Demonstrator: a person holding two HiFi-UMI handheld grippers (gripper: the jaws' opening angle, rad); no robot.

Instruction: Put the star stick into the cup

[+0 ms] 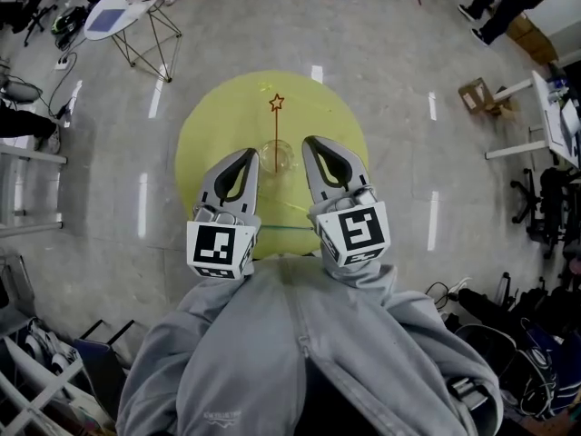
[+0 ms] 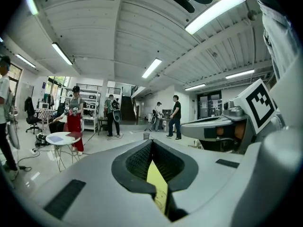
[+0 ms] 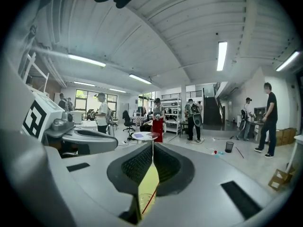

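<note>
On the round yellow table [image 1: 209, 134] stands a clear cup [image 1: 277, 158]. The star stick [image 1: 276, 125] is thin and red with a star outline at its far end, and its lower end lies within the cup's outline. My left gripper [image 1: 247, 153] is just left of the cup and my right gripper [image 1: 311, 142] just right of it. Both are shut with nothing held, and neither touches the cup. In the right gripper view the cup [image 3: 142, 200] and the red stick [image 3: 149, 198] show through the slit between the jaws. The left gripper view shows only the yellow table [image 2: 156, 178] there.
A thin green stick [image 1: 289, 228] lies on the table near its front edge. A small white side table [image 1: 123, 7] stands far left, a cardboard box [image 1: 476, 93] and a desk [image 1: 554, 116] to the right. Several people [image 3: 156, 115] stand in the room beyond.
</note>
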